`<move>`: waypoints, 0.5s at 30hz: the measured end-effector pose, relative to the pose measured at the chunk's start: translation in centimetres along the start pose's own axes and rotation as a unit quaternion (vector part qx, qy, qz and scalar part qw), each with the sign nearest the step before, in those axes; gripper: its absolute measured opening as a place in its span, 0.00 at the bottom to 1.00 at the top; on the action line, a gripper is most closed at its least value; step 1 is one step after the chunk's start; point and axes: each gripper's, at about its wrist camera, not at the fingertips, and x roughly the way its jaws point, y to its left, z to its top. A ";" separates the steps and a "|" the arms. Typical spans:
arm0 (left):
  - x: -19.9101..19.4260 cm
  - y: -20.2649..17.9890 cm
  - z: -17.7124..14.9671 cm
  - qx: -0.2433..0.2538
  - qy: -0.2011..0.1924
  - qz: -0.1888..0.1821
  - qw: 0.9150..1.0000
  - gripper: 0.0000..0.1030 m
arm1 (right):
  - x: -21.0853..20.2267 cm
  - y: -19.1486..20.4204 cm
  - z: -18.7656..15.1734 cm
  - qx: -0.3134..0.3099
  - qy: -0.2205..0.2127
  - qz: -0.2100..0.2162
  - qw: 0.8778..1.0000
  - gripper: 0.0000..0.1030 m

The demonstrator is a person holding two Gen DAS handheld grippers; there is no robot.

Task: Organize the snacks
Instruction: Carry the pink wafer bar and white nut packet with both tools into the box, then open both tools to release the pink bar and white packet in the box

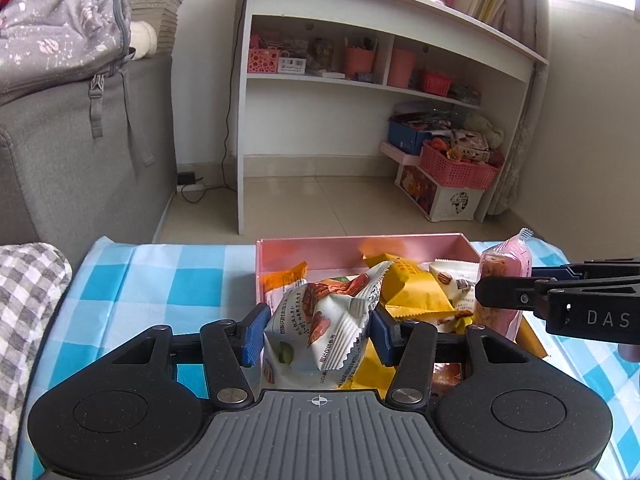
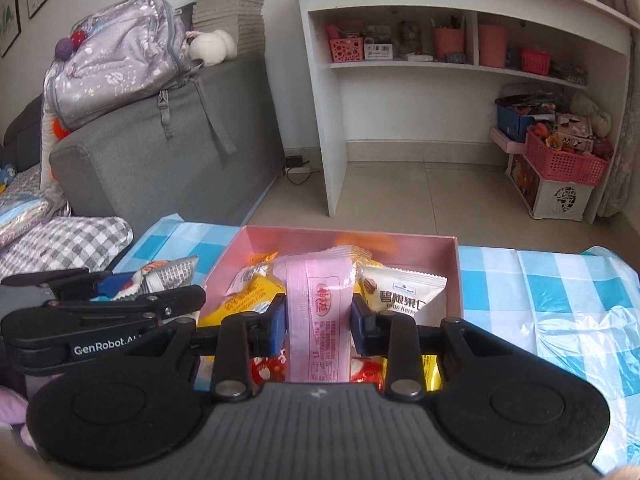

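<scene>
A: Status of the snacks?

B: Two pkts in hand. White nut packet (image 1: 320,320) sits between the blue pads of the left gripper (image 1: 316,330) — jaws at a middling gap, pressed into both sides, wrapper crumpled. Pink bar packet (image 2: 320,312) stands upright in the right gripper (image 2: 319,322), jaws narrow, clamped on its long edges. Both hang over the near end of the pink box (image 2: 456,276).

A: Rest of the stock?

B: In the box: yellow packets (image 1: 412,292), a white pecan packet (image 2: 404,292), red-wrapped sweets (image 2: 368,372) near the front wall. Box stands on the blue check cloth (image 2: 560,292); cloth right of the box is bare.

A: Step in hand?

B: Judged as sorting by type — each pkt taken from the heap and due for its own spot. Where that spot is, the views don't say.

A: Procedure notes?

B: 1) Keep the grippers apart; the right one shows just beside the left in the left wrist view, so a collision is likely if both swing inward. 2) Don't squeeze the nut pkt further — air-filled, contents brittle. 3) Pink bar is held low on its length, top end free; keep it upright or it may pivot. 4) Lower to the surface before letting go, no dropping. 5) Lay like with like, labels up.
</scene>
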 end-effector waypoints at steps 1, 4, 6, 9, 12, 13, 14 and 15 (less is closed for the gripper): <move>0.5 0.3 0.1 -0.008 0.002 -0.001 1.000 0.49 | 0.3 0.0 0.0 0.007 -0.003 0.001 1.000 0.28; 1.7 1.0 0.1 -0.025 0.005 -0.003 1.000 0.49 | 1.3 0.0 -0.2 0.004 0.001 0.000 1.000 0.28; 2.1 1.3 0.1 -0.031 0.004 0.001 1.000 0.49 | 1.8 0.1 -0.2 0.005 0.004 -0.003 1.000 0.29; 2.8 1.8 0.1 -0.045 0.009 0.011 0.999 0.49 | 2.4 -0.1 -0.3 0.017 0.009 -0.005 1.000 0.29; 3.5 2.2 -0.1 -0.062 0.014 0.010 0.998 0.49 | 2.8 0.1 -0.3 0.026 0.009 -0.007 1.000 0.30; 3.7 2.3 -0.2 -0.068 0.015 0.008 0.998 0.49 | 2.8 0.1 -0.3 0.028 0.010 -0.007 1.000 0.31; 3.9 2.3 -0.2 -0.074 0.015 0.005 0.997 0.49 | 2.8 0.2 -0.2 0.031 0.009 -0.008 0.999 0.32; 4.0 2.3 -0.3 -0.080 0.013 0.003 0.997 0.49 | 2.8 0.2 -0.2 0.033 0.008 -0.008 0.999 0.32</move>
